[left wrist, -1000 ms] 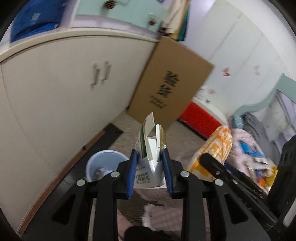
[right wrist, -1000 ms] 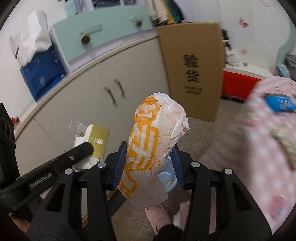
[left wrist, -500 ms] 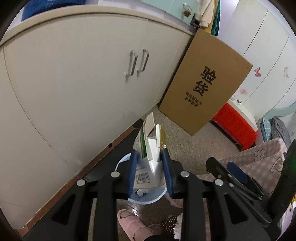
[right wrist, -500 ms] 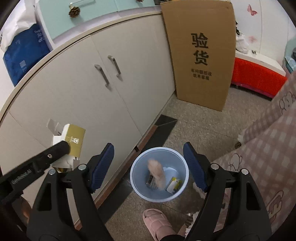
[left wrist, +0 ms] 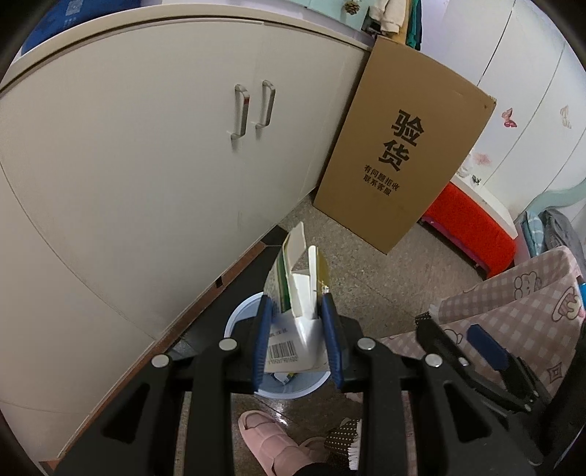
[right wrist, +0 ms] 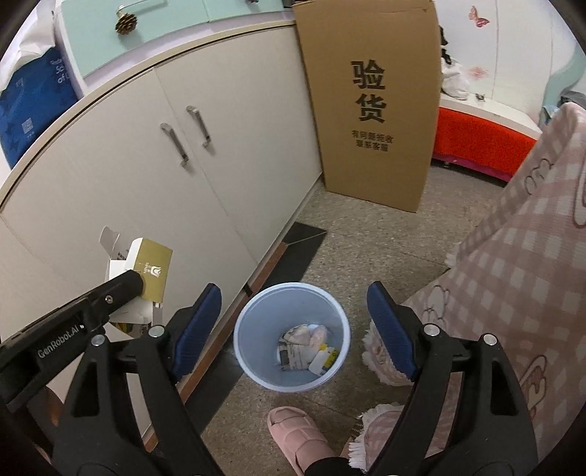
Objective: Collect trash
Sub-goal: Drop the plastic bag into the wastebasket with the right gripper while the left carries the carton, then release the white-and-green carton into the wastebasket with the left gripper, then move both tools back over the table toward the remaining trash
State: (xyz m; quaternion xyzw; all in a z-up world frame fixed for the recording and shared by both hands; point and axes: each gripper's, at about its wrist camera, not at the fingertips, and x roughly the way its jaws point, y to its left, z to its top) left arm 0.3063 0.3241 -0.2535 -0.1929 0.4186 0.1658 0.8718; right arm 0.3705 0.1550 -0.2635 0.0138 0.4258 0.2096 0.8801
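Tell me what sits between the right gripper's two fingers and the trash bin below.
Nothing: in the right wrist view the right gripper stands open and empty, with only air above the bin, which holds crumpled trash.

Ahead of you runs a cream cabinet (right wrist: 154, 172) with two metal handles (right wrist: 186, 133) on its doors. A tall cardboard box (right wrist: 373, 99) with black print leans at its far end, standing on the speckled floor (right wrist: 370, 238). Beyond the box sits a red bench (right wrist: 483, 146). A pink checked blanket (right wrist: 520, 278) hangs at your right, and a pink slipper (right wrist: 296, 432) is at the bottom edge. A pine cone (right wrist: 125, 22) sits up top.
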